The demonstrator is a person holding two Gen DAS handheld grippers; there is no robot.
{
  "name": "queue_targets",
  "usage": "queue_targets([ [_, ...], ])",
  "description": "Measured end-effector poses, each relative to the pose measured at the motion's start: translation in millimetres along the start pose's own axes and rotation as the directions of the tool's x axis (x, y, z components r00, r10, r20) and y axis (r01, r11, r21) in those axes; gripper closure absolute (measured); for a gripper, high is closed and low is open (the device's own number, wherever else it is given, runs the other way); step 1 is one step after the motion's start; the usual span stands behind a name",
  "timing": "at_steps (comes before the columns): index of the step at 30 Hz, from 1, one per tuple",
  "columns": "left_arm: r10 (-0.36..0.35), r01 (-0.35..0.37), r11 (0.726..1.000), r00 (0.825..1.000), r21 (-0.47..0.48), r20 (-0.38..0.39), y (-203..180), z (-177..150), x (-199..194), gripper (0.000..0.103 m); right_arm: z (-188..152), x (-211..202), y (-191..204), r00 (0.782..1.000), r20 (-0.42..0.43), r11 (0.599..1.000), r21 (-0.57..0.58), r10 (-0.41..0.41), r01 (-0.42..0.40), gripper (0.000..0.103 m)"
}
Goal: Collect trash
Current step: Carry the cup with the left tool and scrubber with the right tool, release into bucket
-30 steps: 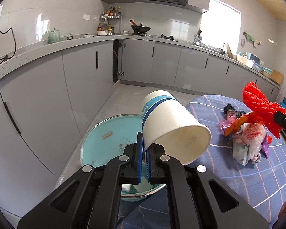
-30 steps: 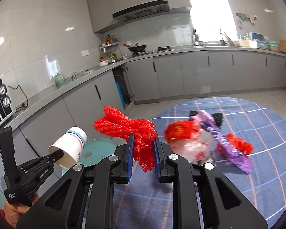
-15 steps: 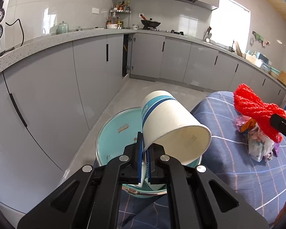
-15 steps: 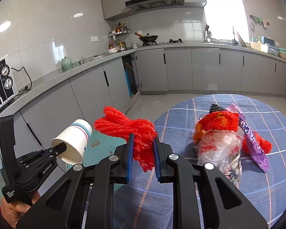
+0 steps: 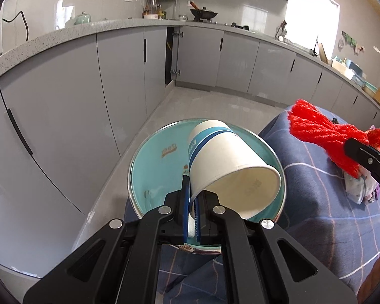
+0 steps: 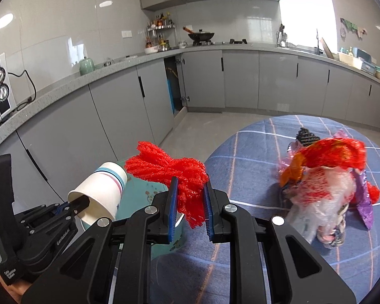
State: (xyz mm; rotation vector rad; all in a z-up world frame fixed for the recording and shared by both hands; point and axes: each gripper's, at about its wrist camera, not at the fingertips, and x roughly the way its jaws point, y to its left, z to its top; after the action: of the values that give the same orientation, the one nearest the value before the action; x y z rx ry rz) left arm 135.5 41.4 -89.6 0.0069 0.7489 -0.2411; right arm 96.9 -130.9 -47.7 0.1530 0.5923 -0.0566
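My left gripper (image 5: 192,204) is shut on the rim of a white paper cup with blue bands (image 5: 224,162), held tilted over a round teal bin (image 5: 154,162) on the floor by the table. The cup also shows in the right wrist view (image 6: 101,190). My right gripper (image 6: 189,202) is shut on a red mesh net bundle (image 6: 169,168), held above the table edge close to the bin (image 6: 139,197). The red net shows in the left wrist view (image 5: 319,131).
A round table with a blue checked cloth (image 6: 253,167) holds a pile of trash: plastic bag, red net, purple wrapper (image 6: 324,185). Grey kitchen cabinets (image 5: 129,81) and a counter run along the left and back. The floor (image 5: 215,106) lies between cabinets and table.
Both grippers moved left towards the bin. The cup now hangs over the bin's middle, and the red net has come nearer to the bin, away from the trash pile.
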Motion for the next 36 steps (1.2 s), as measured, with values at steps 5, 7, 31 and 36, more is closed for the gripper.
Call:
queue_targets([
  [5,0.007,-0.007,1.000,1.000,-0.005,-0.019,4,-3,7,0.099,-6,14,5,0.999,-0.035,1.000,-0.003,0.004,-0.004,0.084],
  [7,0.009,-0.009,1.000,1.000,-0.010,-0.026,6,-3,10,0.099,-7,18,7,0.999,-0.044,1.000,-0.009,0.003,-0.004,0.084],
  [31,0.020,-0.022,0.999,0.998,-0.028,-0.065,12,-6,30,0.099,-11,43,17,0.994,-0.104,1.000,-0.025,0.013,-0.015,0.084],
  [36,0.024,-0.026,0.999,0.997,-0.033,-0.074,14,-7,34,0.099,-11,52,20,0.993,-0.122,0.999,-0.031,0.006,-0.010,0.083],
])
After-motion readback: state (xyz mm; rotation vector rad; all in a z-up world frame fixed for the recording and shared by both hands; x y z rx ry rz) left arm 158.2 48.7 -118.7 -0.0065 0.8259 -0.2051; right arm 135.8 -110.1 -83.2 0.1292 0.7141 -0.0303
